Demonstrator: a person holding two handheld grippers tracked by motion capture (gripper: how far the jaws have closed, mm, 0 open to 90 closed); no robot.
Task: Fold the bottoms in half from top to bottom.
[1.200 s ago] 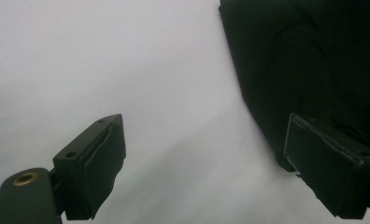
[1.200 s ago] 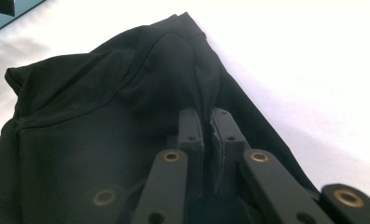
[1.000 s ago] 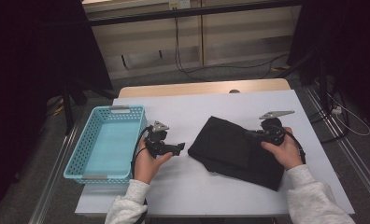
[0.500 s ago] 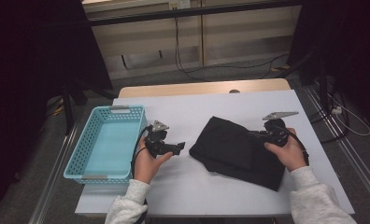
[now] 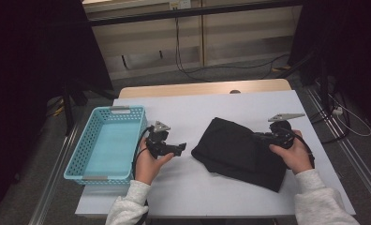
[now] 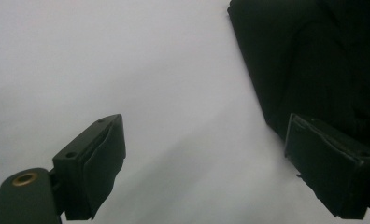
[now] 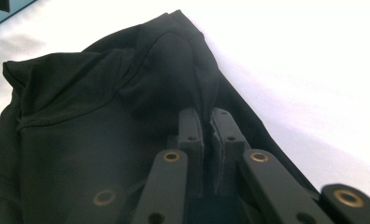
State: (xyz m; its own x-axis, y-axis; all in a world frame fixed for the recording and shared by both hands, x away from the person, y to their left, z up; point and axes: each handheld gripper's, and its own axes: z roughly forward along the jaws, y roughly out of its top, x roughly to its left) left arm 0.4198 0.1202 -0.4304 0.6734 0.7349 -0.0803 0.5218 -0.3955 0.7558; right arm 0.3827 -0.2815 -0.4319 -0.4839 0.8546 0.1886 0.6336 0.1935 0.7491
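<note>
Folded black cloth garment (image 5: 240, 152) lay on the white counter (image 5: 193, 187), right of centre, long axis running diagonally from the near-right corner toward the middle. Right gripper (image 5: 264, 138) sat at the garment's right edge, jaws closed on a pinched ridge of the fabric (image 7: 206, 105); cloth rose into a small peak between them in the right gripper view. Left gripper (image 5: 180, 148) was just off the garment's left edge, not touching, pointing right toward it. Its jaws stood wide apart with nothing between them, bare counter under them, garment edge (image 6: 286, 70) just ahead and to the right jaw's side in the left gripper view. Light blue perforated plastic basket (image 5: 92, 166) stood on the left of the counter, beside the left hand (image 5: 148, 161), with nothing visible inside.

Judgement: next grab falls to the left gripper. It needs a short push rightward along the counter to get the near-left hem between the jaws. Risk: the lower jaw rides over the fabric instead of under it.
</note>
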